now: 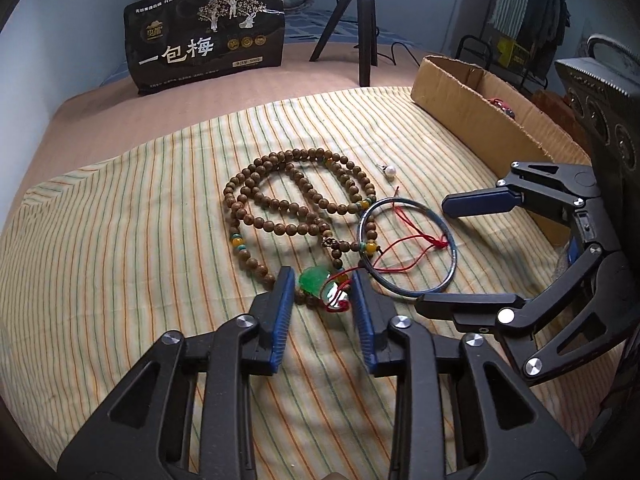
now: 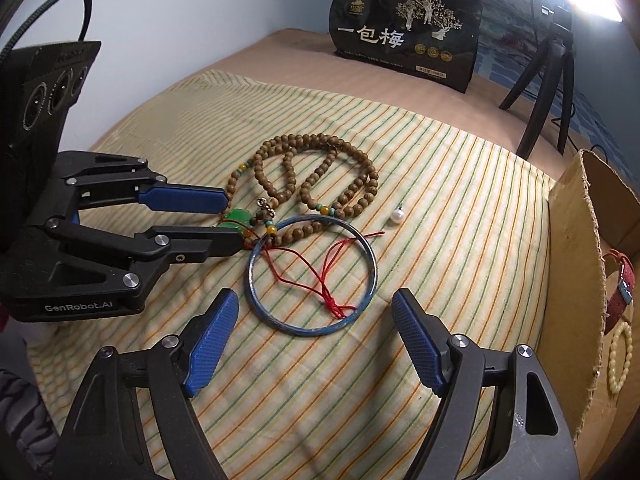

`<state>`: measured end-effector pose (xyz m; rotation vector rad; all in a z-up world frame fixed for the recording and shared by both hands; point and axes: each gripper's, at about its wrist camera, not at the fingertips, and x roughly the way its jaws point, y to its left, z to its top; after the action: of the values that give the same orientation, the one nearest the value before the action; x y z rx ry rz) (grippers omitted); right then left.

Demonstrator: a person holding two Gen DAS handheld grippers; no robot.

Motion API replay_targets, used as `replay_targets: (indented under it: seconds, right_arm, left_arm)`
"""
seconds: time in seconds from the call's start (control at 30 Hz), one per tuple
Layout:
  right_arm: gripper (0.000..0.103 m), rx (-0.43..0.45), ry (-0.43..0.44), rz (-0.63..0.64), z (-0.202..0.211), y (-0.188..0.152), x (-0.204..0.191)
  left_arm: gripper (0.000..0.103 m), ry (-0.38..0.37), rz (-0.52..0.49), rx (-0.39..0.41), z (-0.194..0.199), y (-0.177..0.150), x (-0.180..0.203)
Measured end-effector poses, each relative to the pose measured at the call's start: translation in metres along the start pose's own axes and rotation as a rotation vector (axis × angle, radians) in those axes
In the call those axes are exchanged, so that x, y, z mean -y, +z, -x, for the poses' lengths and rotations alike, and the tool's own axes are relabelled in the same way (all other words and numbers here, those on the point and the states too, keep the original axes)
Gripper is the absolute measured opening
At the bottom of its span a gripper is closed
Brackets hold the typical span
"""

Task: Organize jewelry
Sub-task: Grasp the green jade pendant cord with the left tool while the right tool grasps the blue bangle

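A green jade pendant [image 1: 316, 284] on a red cord [image 1: 404, 240] lies on the striped cloth, between the fingers of my left gripper [image 1: 320, 286]. The jaws are open around it, not closed; it also shows in the right wrist view [image 2: 237, 218]. A long wooden bead necklace [image 1: 296, 200] lies coiled behind it. A blue bangle [image 2: 312, 276] lies over the cord, just ahead of my open, empty right gripper [image 2: 314, 312]. A pearl earring [image 2: 397, 214] lies to the right.
A cardboard box [image 1: 472, 100] stands at the right and holds a red watch [image 2: 618, 292] and a pale bead bracelet [image 2: 618, 358]. A black snack bag [image 1: 208, 36] and a tripod [image 1: 360, 28] stand at the back.
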<state>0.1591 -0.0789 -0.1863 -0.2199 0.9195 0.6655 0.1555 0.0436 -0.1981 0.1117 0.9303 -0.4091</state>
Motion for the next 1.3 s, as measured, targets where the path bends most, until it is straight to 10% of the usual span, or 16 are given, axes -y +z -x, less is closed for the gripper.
replay_targets:
  seconds: [1.3]
  right_arm:
    - [0.070, 0.062, -0.041, 0.083, 0.014, 0.003, -0.012]
  left_arm:
    - [0.004, 0.016, 0.081, 0.049, 0.034, -0.006, -0.011]
